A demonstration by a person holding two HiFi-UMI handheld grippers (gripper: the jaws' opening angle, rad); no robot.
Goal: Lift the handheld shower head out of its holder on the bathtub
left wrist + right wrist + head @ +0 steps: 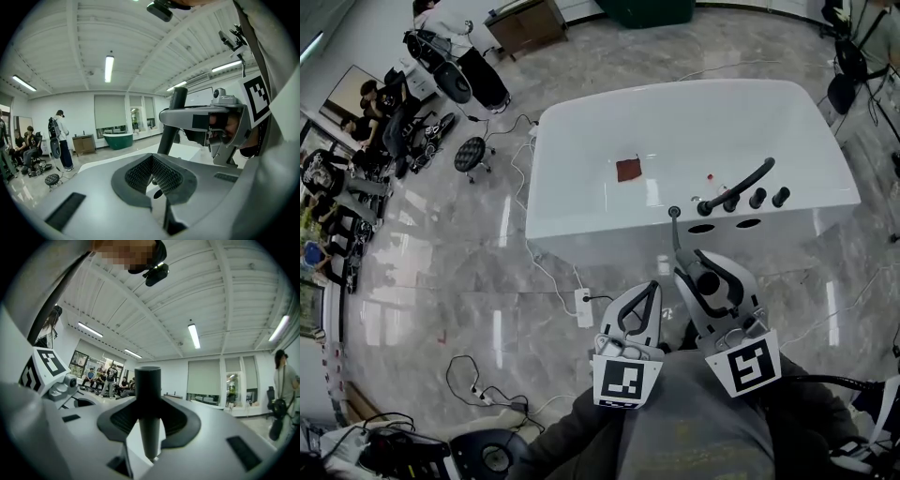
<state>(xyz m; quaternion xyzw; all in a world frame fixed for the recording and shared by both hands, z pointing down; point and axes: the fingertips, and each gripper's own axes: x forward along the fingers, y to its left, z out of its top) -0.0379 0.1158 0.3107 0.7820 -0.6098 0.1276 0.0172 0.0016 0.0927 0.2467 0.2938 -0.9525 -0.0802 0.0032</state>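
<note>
The white bathtub (581, 122) stands ahead of me in the head view, with a black spout (739, 187) and two black knobs (757, 198) on its near right rim. My right gripper (705, 279) is short of the tub and shut on the dark shower head handle (148, 394). That handle stands upright between its pads, and a thin grey line runs from it toward the tub rim (674, 214). My left gripper (653, 284) hangs beside it, shut with nothing in it. In the left gripper view its tips (152, 158) meet, and the held handle (174, 117) shows beyond them.
A dark red cloth (628, 169) lies in the tub. A white power strip (584, 307) and cables trail over the marble floor near the tub's front. Several people and equipment (356, 141) crowd the left; a wooden cabinet (525, 23) stands far back.
</note>
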